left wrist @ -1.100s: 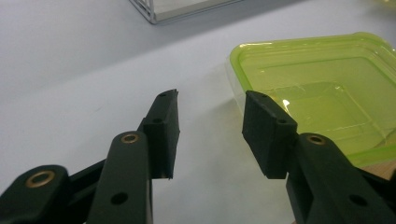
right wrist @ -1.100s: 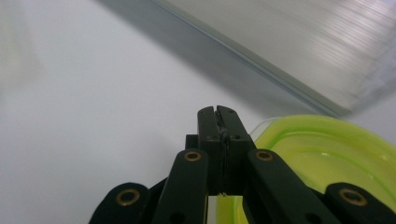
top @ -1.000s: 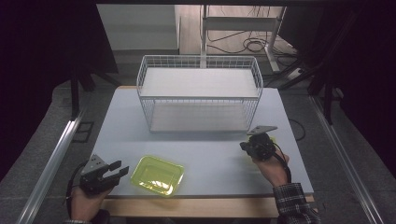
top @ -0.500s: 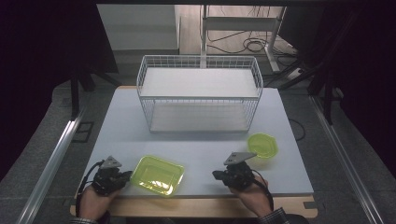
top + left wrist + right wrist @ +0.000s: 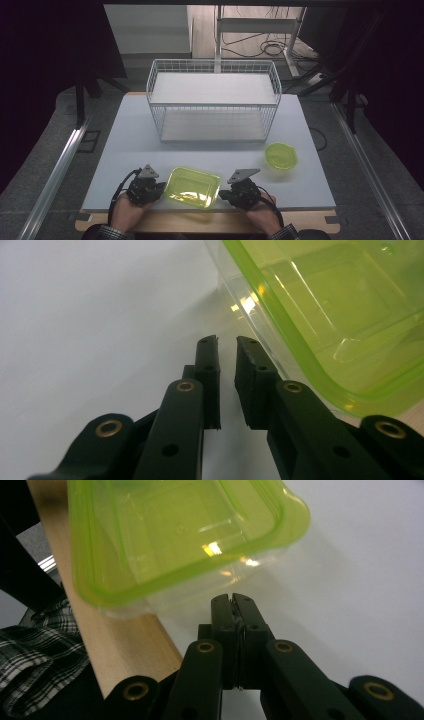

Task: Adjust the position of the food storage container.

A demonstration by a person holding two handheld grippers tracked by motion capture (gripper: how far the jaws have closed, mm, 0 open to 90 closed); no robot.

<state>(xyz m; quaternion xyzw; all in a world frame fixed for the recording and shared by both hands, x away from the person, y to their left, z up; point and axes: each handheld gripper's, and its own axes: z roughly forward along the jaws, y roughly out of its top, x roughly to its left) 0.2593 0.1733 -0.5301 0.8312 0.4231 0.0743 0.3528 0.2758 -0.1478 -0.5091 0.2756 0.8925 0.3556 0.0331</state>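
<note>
A pale grey-white tabletop (image 5: pixel 125 150) is seen from the high view, with a strip of bare wood (image 5: pixel 210 220) exposed along its near edge. A white wire basket (image 5: pixel 214 102) is set toward the far side. A yellow-green rectangular container (image 5: pixel 192 186) is placed near the front edge. A small yellow-green bowl (image 5: pixel 281 155) is placed to the right, well apart from it.

Green translucent rectangular container (image 5: pixel 193 186), upright, apparently empty, at table's near edge
</note>
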